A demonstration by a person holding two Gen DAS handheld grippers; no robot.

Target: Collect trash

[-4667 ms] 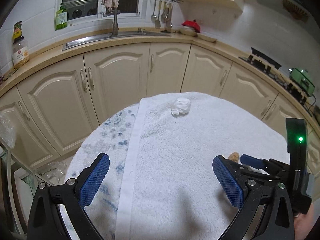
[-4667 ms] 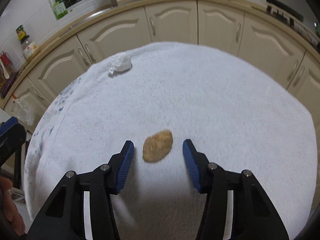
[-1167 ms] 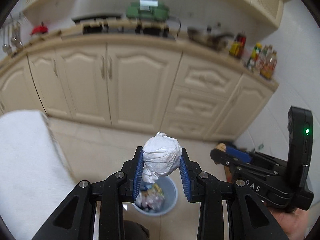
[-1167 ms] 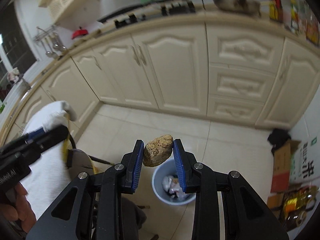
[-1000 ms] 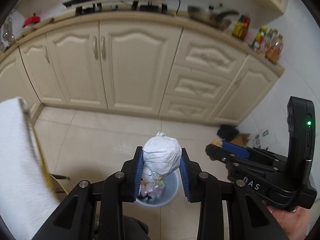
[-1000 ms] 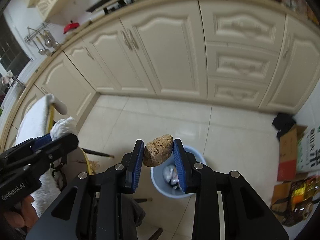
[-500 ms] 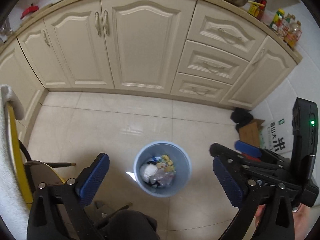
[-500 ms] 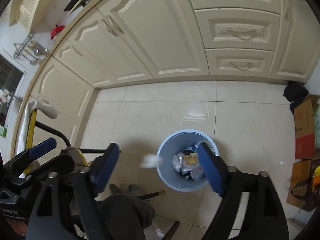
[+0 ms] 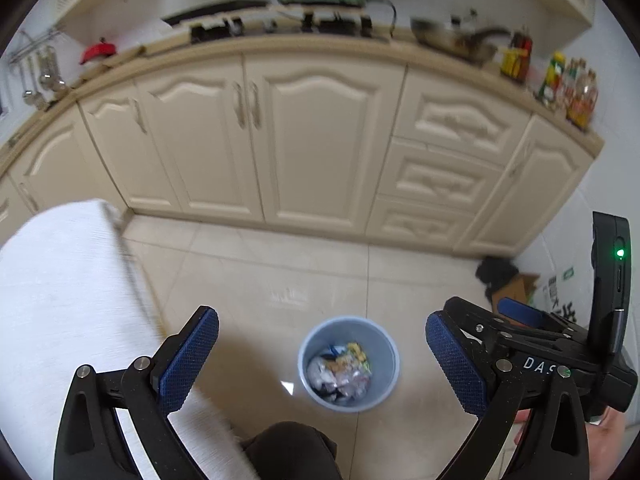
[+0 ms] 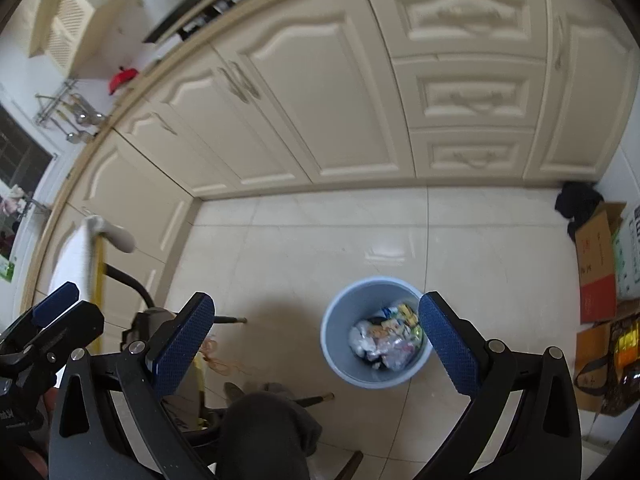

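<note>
From the left wrist, we see the left gripper [image 9: 322, 356] spread wide, holding nothing, above the blue bin [image 9: 348, 364] on the floor [image 9: 280, 272]; trash [image 9: 340, 372], seemingly wrappers, lies inside. From the right wrist, the right gripper [image 10: 316, 344] gapes wide too, over the same bin.

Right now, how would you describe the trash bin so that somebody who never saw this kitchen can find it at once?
Start at the cream cabinets and look down to the pale tiled floor before them. There stands a round light-blue trash bin, open on top, with crumpled wrappers inside. It is the only round blue container; the cardboard boxes nearby are brown and square.
</note>
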